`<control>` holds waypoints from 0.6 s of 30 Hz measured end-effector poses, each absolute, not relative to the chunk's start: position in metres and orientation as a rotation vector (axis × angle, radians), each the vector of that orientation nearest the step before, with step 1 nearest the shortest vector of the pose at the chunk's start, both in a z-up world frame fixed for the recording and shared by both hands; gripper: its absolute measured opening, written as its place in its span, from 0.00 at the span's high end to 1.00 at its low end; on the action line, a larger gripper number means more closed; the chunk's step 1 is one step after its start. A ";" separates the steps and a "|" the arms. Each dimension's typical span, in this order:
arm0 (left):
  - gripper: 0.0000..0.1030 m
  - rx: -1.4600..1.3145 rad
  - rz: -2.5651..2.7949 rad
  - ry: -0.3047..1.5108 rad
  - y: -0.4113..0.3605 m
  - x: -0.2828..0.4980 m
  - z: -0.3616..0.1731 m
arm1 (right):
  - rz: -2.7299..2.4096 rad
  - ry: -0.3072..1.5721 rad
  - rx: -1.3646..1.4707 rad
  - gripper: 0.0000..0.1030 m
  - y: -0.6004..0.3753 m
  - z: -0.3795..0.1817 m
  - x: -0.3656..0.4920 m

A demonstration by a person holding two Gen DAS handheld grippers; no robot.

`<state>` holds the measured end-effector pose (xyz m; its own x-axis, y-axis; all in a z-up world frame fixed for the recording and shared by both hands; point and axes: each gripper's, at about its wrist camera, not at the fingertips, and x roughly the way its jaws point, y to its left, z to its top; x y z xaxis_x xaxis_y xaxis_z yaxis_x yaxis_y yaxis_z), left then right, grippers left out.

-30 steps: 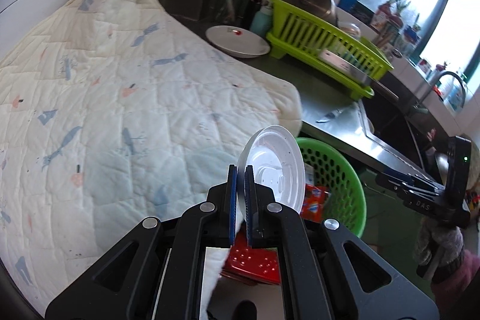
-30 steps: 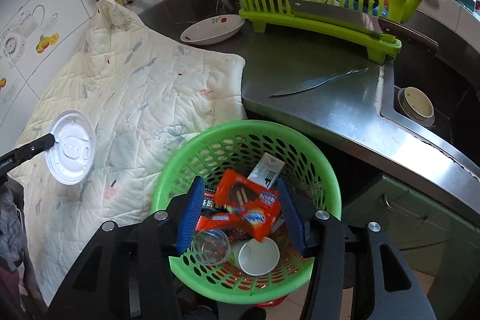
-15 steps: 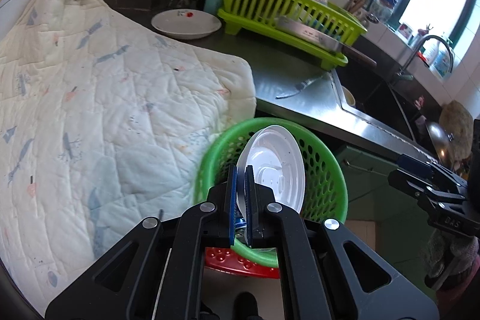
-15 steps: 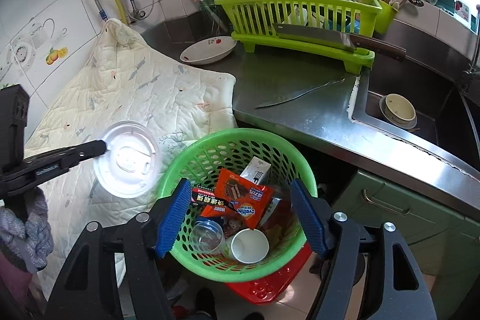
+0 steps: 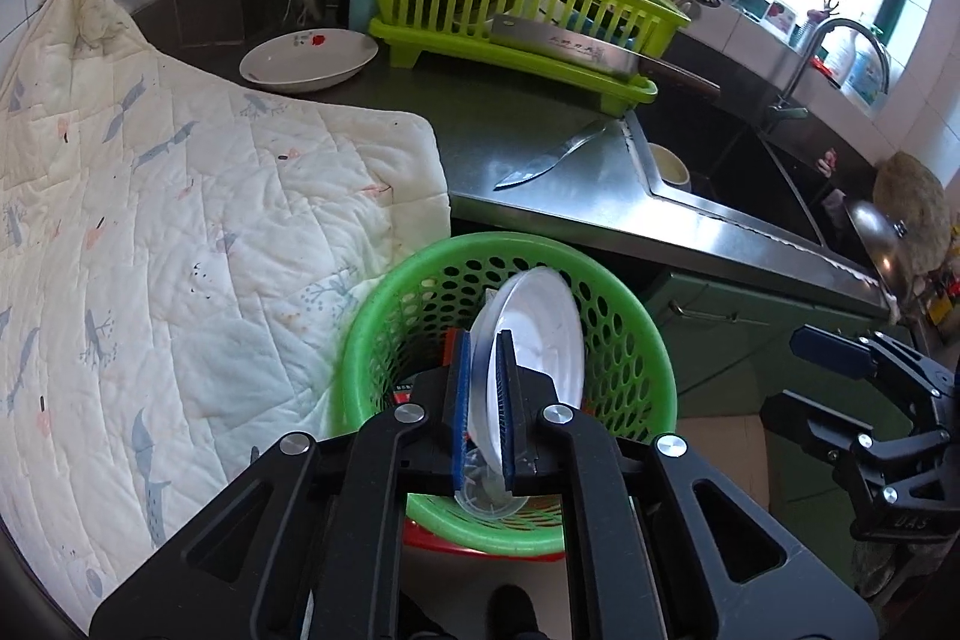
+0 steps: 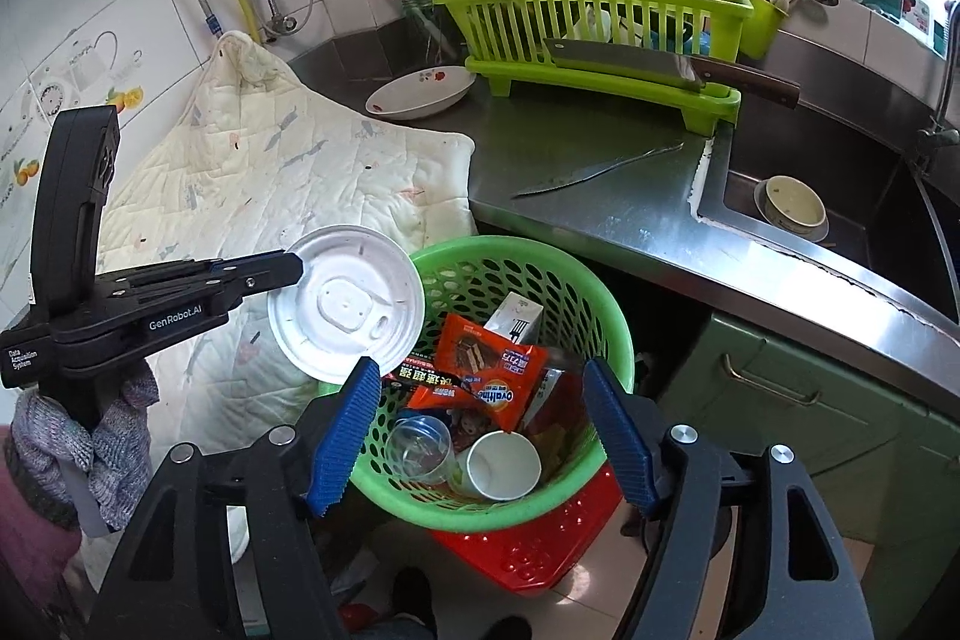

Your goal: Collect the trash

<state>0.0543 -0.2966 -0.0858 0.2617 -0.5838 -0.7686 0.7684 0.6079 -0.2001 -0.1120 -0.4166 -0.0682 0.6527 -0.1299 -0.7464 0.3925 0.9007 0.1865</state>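
On the left I see the quilted cloth draped over the counter, and my left gripper reaching in from that side with the white plastic lid by its rim. Its jaws have just been opening a little, yet in the left wrist view the blue pads sit on either side of the lid's edge, which stands between them; I read that as a loosening pinch rather than a clean release, and I cannot say for sure that both pads press.

The lid hangs edge-up above the near-left rim of the green basket, partly over the opening. I judge it very light, thin and springy, with a smooth skin that slips easily; the raised rim is the only sensible place to hold it, since the flat middle would flex and pop out. It should fall flat or lean against the wall.

In the basket lie an orange snack wrapper, a paper cup and a clear plastic cup.

Further right, my right gripper hovers above the basket, jaws spread wide and having just been opening, with nothing between them.
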 end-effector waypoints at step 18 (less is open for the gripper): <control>0.28 0.164 -0.748 0.832 -0.230 0.050 -0.047 | -0.287 0.784 0.287 0.19 -0.382 -0.053 -0.115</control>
